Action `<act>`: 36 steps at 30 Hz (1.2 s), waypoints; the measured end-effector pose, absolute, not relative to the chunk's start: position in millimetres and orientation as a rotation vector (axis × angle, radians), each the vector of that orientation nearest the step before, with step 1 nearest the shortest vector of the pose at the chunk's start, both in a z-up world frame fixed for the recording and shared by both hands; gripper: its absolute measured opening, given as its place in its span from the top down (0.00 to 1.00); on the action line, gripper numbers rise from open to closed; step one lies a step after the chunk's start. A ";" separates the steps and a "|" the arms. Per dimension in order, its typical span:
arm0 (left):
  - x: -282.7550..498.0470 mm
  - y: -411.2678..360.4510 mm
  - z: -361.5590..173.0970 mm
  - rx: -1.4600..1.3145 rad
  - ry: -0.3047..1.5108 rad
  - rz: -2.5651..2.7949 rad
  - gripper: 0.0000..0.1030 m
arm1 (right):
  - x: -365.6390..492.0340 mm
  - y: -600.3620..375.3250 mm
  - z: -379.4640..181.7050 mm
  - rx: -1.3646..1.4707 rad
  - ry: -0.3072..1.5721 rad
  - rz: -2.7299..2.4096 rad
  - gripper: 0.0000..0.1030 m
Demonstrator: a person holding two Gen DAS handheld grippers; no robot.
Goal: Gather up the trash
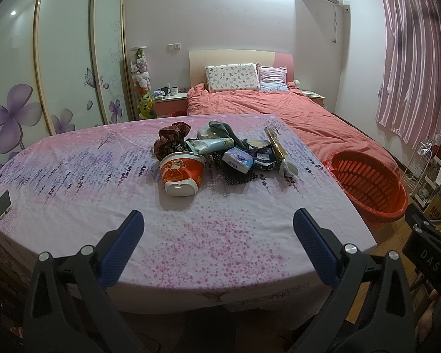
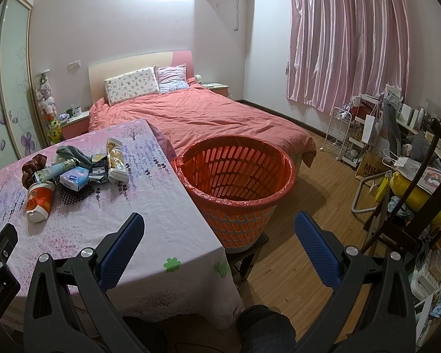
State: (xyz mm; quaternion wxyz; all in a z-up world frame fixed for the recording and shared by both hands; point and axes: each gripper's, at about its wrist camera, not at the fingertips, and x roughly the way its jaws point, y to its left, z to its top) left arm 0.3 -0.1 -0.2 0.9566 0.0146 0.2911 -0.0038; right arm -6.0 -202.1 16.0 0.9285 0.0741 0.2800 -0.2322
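A pile of trash lies mid-table: a tipped red-and-white paper cup [image 1: 181,173] [image 2: 39,201], a tissue pack [image 1: 238,160] [image 2: 74,179], a tube [image 1: 210,144], dark snack bags [image 1: 263,154] and a long wrapper [image 1: 276,147] [image 2: 116,160]. An orange basket [image 1: 367,184] [image 2: 235,176] lined with a red bag stands off the table's right edge. My left gripper [image 1: 219,235] is open and empty, above the table's near part, short of the cup. My right gripper [image 2: 219,236] is open and empty, in front of the basket.
A phone [image 1: 3,204] lies at the table's left edge. A brown scrunchie [image 1: 173,139], a grey sock [image 1: 226,131] and a black mesh mat [image 1: 238,175] sit in the pile. A bed [image 2: 208,117] is behind; a chair and cluttered shelves [image 2: 397,158] stand at right.
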 end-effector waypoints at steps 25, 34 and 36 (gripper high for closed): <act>0.1 -0.6 -0.8 0.029 0.593 -0.008 0.03 | -4.9 -202.3 13.9 0.151 0.578 -0.477 0.02; 4.9 1.4 -5.1 0.026 0.605 0.003 0.03 | -3.7 -202.1 13.6 0.148 0.578 -0.477 0.02; 7.2 7.4 -5.2 0.023 0.611 0.011 0.03 | -3.3 -201.6 13.0 0.143 0.576 -0.471 0.02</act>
